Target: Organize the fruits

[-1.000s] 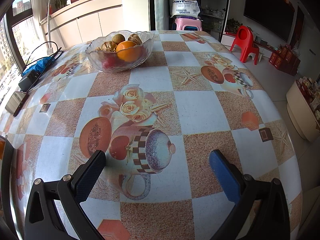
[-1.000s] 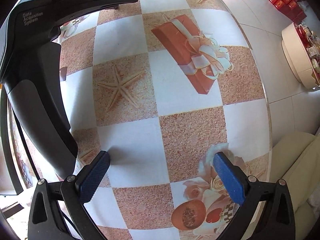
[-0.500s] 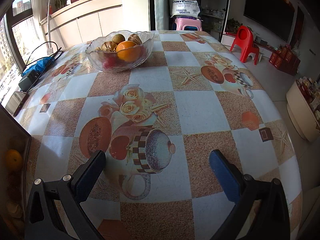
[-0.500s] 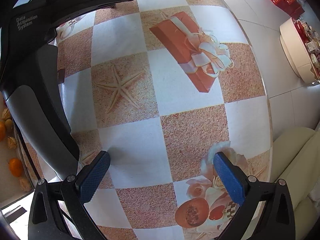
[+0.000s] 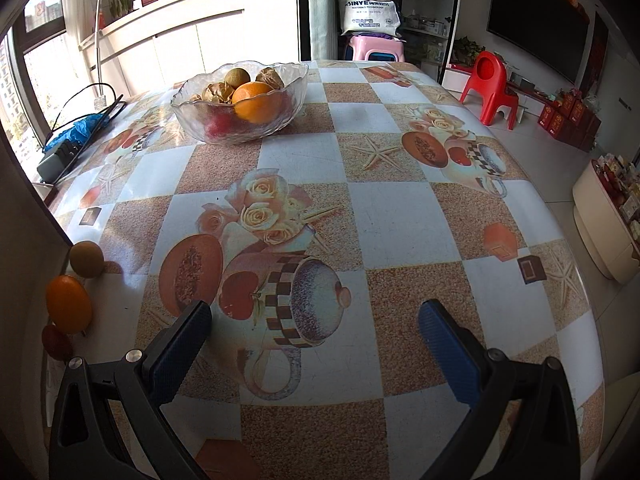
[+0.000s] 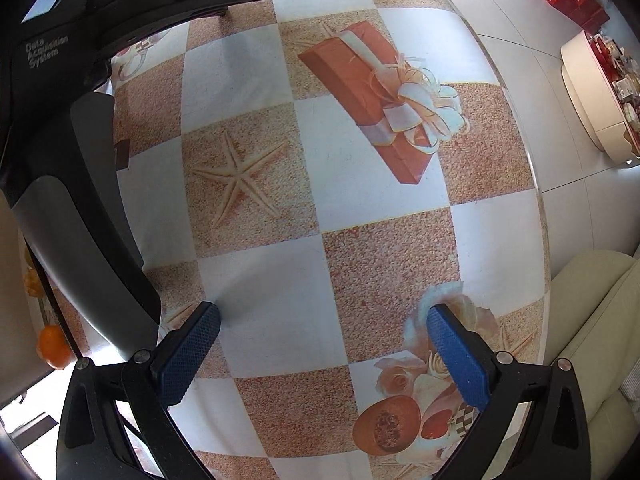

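Closest in, the left claw [image 5: 314, 322] is hanging low over the desk [image 5: 392, 216] with its blue pads spread wide and nothing between them. Same deal with the right claw [image 6: 322, 326], which is wide apart and empty, looking down at the patterned oilcloth near the desk's edge.

Just off to the left of the left claw, right at the edge of the view, there's loose fruit: a small orange [image 5: 68, 304], a brownish round fruit [image 5: 86, 259] just behind it, and something dark red [image 5: 56, 342] in front that's half cut off, so I can't tell what it is. The right wrist view catches an orange too, low on its left side, partly hidden by the other gripper's body.

Farther back sits the glass bowl [image 5: 240, 128] with a bigger orange [image 5: 256, 100], a greenish-brown fruit [image 5: 237, 77], some walnuts [image 5: 218, 91] and something red down in the bottom.

Handling-wise, I'd guess the oranges are firm but round and a bit slick, so they'll want to roll or squirt out. Grab across the widest part, pads squarely on opposite sides, gentle squeeze. The bowl looks heavy and breakable, so I'd lower fruit in rather than drop it. Beyond the desk: a red kid's chair [image 5: 490, 88] and a pink stool [image 5: 374, 49].
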### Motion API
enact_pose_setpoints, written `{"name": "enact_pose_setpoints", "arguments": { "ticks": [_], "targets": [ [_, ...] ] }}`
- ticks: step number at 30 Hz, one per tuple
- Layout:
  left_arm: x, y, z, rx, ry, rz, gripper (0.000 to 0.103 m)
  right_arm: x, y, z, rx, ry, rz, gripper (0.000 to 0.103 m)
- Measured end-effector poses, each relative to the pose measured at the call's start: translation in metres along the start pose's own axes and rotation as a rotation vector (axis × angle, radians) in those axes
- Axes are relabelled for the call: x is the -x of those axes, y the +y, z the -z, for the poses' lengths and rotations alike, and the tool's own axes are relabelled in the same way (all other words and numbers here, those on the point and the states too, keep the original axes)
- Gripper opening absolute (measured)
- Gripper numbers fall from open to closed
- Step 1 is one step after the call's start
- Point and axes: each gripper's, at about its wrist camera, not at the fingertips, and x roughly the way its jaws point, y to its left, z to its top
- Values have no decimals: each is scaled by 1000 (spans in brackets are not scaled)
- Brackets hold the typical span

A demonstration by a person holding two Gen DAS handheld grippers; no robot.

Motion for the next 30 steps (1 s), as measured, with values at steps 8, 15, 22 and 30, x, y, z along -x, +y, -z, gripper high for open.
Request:
{"name": "enact_pose_setpoints", "arguments": {
  "ticks": [8, 15, 22, 30],
  "targets": [
    [0, 1, 0, -1, 0, 1, 103, 0, 0, 1, 3, -4, -1, 103],
    [0, 1, 0, -1, 0, 1, 103, 0, 1, 3, 5, -8, 1, 103],
    [0, 1, 0, 0, 1, 1, 103, 1, 2, 3, 6, -13, 1, 103],
    [0, 1, 0, 0, 1, 1, 103, 4, 3, 10, -6, -45, 2, 103]
  ]
}}
